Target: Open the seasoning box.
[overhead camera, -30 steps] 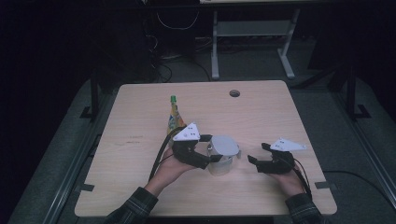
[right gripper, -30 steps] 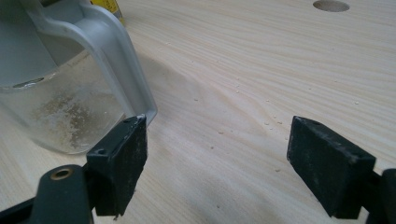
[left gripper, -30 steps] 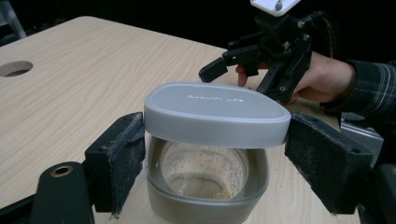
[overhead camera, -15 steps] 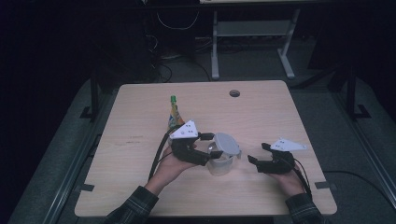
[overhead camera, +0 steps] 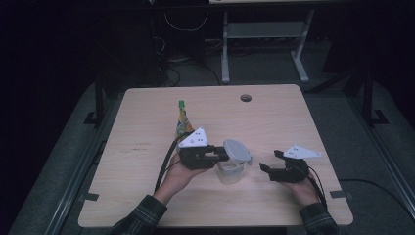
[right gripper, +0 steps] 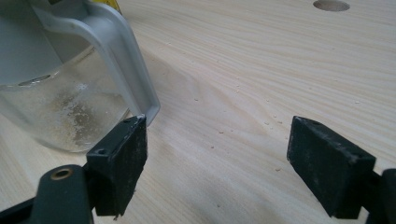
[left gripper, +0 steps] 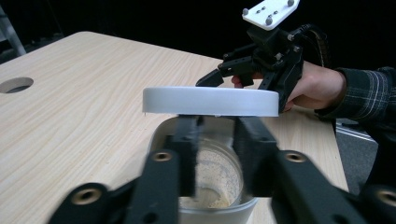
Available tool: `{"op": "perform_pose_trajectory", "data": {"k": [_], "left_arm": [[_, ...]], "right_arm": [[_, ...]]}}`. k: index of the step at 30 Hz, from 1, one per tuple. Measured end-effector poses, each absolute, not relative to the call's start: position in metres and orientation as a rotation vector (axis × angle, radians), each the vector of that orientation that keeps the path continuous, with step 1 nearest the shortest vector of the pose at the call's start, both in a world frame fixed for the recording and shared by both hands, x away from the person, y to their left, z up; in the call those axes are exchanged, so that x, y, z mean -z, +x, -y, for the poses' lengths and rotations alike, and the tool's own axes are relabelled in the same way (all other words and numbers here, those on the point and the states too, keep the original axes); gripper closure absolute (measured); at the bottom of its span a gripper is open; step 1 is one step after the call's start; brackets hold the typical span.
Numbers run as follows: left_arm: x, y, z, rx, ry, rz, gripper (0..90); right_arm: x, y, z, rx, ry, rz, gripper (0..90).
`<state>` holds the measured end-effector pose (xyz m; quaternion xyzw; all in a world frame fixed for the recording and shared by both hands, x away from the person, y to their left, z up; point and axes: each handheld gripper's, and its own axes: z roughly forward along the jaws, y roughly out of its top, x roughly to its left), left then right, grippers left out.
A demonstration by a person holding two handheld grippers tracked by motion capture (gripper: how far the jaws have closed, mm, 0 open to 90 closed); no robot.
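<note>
Left claw [left gripper: 217,149] had just been closing on the lid [left gripper: 210,101] tab; right claw [right gripper: 233,158] released. Clear plastic jar [overhead camera: 230,171]: light, stiff, slippery; grip handle.

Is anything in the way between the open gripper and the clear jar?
Nothing visible is. The right gripper sits open beside the jar, with bare table between its jaws and the jar's handle just ahead of one jaw.
</note>
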<state>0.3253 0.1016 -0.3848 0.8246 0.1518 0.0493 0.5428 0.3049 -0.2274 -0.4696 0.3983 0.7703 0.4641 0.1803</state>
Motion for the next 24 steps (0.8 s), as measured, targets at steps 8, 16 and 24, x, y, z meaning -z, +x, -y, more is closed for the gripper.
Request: {"op": "perform_pose_trajectory", "data": {"k": [8, 16, 24], "left_arm": [[0.38, 0.329, -0.099, -0.101, 1.954, -0.37, 90.0], [0.374, 0.33, -0.093, -0.092, 1.949, -0.353, 90.0], [0.37, 0.335, -0.086, -0.086, 1.953, -0.33, 90.0]], "right_arm": [[0.47, 0.305, 0.227, -1.309, 1.131, -2.181, 19.9], [0.47, 0.305, 0.227, -1.312, 1.131, -2.181, 19.9], [0.47, 0.305, 0.227, -1.314, 1.132, -2.181, 19.9]]}}
